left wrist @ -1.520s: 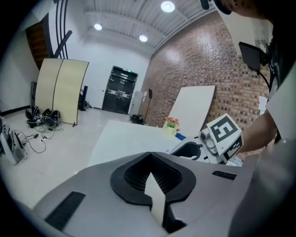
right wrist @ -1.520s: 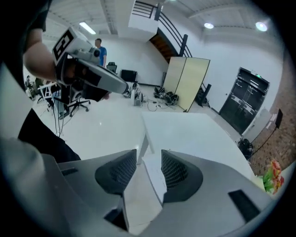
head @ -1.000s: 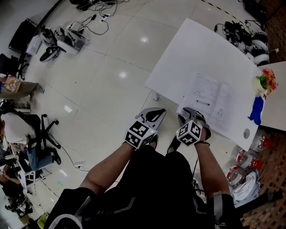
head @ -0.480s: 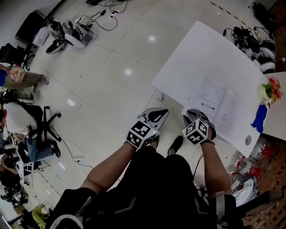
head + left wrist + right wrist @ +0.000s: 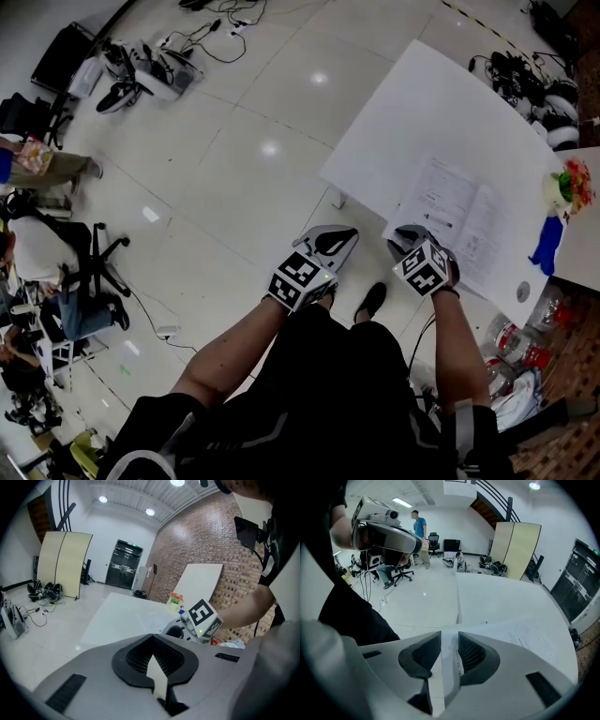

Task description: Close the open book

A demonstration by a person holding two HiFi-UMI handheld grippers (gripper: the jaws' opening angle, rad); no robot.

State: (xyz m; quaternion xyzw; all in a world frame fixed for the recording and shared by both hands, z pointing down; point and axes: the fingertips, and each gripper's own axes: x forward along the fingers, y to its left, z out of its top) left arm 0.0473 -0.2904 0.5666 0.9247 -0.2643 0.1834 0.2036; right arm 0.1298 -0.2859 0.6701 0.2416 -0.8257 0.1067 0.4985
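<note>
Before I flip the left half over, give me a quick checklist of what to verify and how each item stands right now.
1. Book lies open on the table: ok.
2. Right gripper at the book's near-left corner: ok.
3. Page edge between its fingers: ok; they have just been closing a little.
4. Fingers pressed firmly on that edge: not ok, a gap shows.
5. Left gripper off the table, away from the book: ok.
6. One page caught or the whole left half: cannot tell.
</note>
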